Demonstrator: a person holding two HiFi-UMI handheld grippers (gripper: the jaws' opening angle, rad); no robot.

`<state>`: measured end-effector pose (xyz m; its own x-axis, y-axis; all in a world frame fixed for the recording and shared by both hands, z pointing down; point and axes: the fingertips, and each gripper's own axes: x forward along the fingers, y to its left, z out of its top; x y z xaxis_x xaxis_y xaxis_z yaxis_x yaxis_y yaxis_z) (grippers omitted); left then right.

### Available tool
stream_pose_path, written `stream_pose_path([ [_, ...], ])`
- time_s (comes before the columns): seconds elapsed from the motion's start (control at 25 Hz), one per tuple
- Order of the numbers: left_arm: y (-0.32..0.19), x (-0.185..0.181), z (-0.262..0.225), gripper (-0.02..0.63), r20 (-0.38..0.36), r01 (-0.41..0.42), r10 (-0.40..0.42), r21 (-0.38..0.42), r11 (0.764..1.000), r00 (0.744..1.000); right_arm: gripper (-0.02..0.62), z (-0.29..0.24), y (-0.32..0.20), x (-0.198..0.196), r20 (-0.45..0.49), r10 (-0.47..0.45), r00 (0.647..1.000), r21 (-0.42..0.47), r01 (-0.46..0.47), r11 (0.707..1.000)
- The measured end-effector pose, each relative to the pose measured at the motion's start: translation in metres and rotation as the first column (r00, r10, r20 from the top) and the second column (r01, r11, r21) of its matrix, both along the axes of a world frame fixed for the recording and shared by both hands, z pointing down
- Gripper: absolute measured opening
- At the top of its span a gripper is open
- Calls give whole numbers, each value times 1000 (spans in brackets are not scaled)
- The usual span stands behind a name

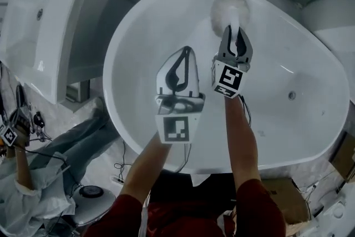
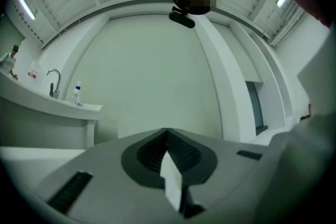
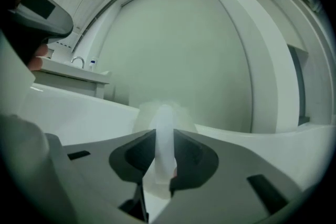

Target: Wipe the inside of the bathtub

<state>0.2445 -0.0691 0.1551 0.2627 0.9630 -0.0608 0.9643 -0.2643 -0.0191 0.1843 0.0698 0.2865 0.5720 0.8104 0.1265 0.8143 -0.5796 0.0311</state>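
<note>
The right tongs (image 1: pixel 233 36) clamped the handle of a fluffy white brush (image 1: pixel 229 10), its head pointing straight ahead at the bathtub's (image 1: pixel 138 64) far inner wall; the left tongs (image 1: pixel 187 54), closed on nothing, hovered alongside.

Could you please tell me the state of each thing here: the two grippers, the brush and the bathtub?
Left gripper: shut, empty, held over the bathtub.
Right gripper: shut on the brush's white handle.
Fluffy brush: upright, head against the bathtub's far inner wall.
Bathtub: no water visible, nothing lying inside.
</note>
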Motion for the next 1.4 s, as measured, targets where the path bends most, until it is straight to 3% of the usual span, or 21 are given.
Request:
stream_pose_path([
  [0.24,23,19,44,15,21,5,-5,31,1000,1000,91,44,31,43,-21,3,1000,5,-3,1000],
  [0.44,35,24,61,15,15,1,-2,47,999,1000,89,74,42,51,-24,26,999,53,-25,998],
  [0.76,41,19,84,15,12,-2,1,94,996,1000,91,78,44,55,11,10,1000,66,-11,998],
  [0.96,45,39,78,15,25,4,-6,89,996,1000,89,63,48,69,29,10,1000,40,-11,999],
  [1.08,56,29,82,15,33,-18,15,89,996,999,89,66,64,49,41,37,998,39,-39,998],
  [1.4,96,-77,123,15,46,-75,70,102,992,996,89,104,98,-66,109,70,992,12,-72,997],
])
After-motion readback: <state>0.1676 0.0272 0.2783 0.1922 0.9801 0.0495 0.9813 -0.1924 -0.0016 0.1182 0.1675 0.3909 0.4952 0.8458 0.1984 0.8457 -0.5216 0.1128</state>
